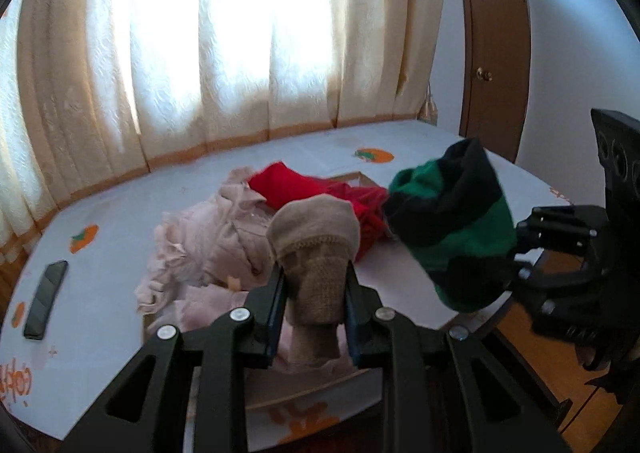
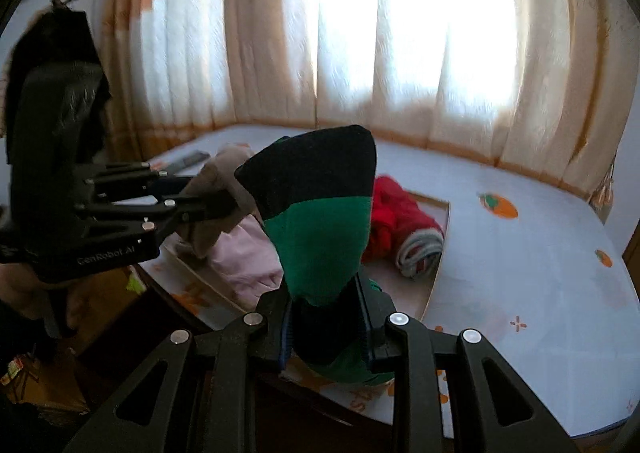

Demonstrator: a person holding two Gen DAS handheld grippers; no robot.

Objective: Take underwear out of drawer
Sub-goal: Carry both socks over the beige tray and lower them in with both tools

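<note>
Bed behind; green-black striped underwear (image 2: 320,229) bunched, lifted.

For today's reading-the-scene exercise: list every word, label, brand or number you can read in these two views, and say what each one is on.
"GenRobot.AI": on the side of the left gripper, seen from the right wrist view.
Orange lettering on the bedsheet, at its near left corner: mirrored or distorted, not readable.
Orange marks on the sheet's near edge in the right wrist view: too blurred to read.
Nothing readable on the phone or the garments.
</note>
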